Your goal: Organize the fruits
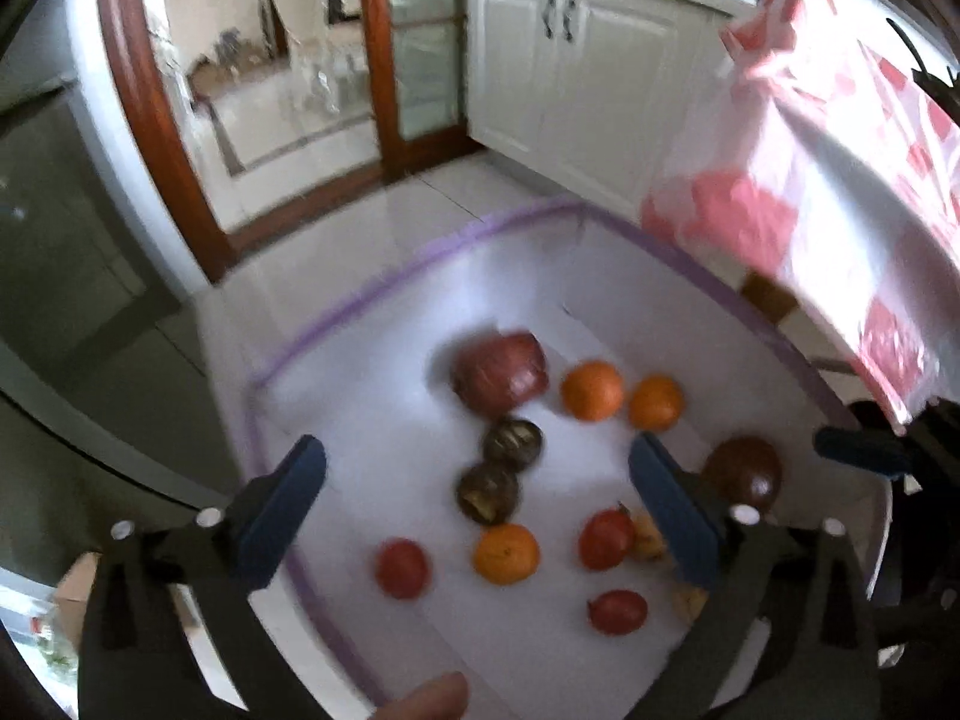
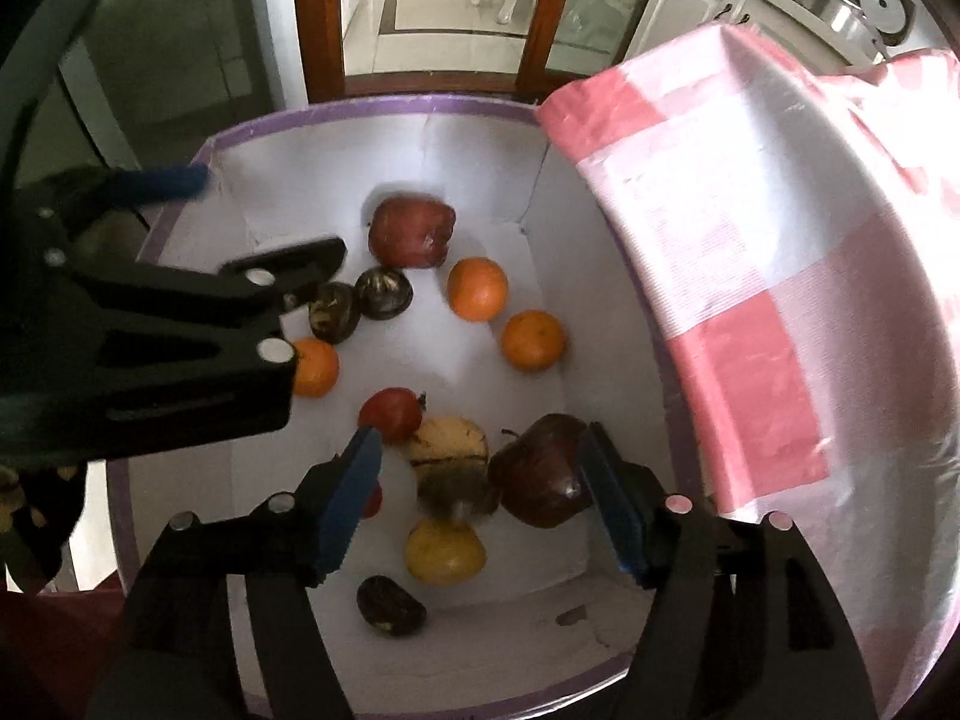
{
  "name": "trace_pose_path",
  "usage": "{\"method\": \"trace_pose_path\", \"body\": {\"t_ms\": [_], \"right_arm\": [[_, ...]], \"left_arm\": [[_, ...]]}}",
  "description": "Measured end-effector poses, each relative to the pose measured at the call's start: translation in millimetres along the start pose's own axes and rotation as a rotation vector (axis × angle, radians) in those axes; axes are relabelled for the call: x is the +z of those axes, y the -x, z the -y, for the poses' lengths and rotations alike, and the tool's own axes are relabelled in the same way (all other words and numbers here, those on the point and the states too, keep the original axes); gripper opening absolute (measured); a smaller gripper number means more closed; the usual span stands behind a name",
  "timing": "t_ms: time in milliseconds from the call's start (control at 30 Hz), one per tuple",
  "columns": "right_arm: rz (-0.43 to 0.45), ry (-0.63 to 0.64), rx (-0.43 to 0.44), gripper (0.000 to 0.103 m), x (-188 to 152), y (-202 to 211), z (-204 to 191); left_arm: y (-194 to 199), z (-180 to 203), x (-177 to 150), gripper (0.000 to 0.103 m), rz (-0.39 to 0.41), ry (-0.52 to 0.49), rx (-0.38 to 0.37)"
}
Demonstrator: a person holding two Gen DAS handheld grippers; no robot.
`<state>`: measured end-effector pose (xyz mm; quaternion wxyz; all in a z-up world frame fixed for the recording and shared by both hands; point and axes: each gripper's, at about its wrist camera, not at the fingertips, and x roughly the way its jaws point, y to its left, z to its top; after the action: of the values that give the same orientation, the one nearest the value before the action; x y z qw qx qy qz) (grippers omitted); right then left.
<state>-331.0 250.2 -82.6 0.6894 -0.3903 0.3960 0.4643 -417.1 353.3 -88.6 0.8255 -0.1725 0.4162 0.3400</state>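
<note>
A white box with a purple rim holds several fruits. In the left wrist view there is a big red apple, oranges, dark fruits, red tomatoes and a dark apple. My left gripper is open and empty above the box. My right gripper is open and empty, low over a yellow bruised fruit and a dark red apple. A yellow fruit lies below. The left gripper also shows in the right wrist view.
A pink-and-white checked plastic sheet hangs over the box's right side. Behind the box are a tiled floor, a wood-framed glass door and white cabinets.
</note>
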Motion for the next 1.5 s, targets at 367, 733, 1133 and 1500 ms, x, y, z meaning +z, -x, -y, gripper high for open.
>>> {"method": "trace_pose_path", "body": {"t_ms": [367, 733, 1133, 1500], "right_arm": [[-0.004, 0.007, 0.007, 0.072, -2, 3, 3], [-0.011, 0.003, 0.012, 0.074, -3, 0, 3], [-0.013, -0.009, 0.016, 0.074, -4, 0, 2], [-0.013, -0.009, 0.017, 0.077, -5, 1, 2]], "left_arm": [[-7, -7, 4, 0.101, -0.109, 0.023, -0.027], [-13, -4, -4, 0.101, -0.144, 0.009, -0.035], [-16, -7, -3, 0.101, -0.162, 0.012, -0.041], [-18, -8, -3, 0.101, -0.172, 0.015, -0.045]]}}
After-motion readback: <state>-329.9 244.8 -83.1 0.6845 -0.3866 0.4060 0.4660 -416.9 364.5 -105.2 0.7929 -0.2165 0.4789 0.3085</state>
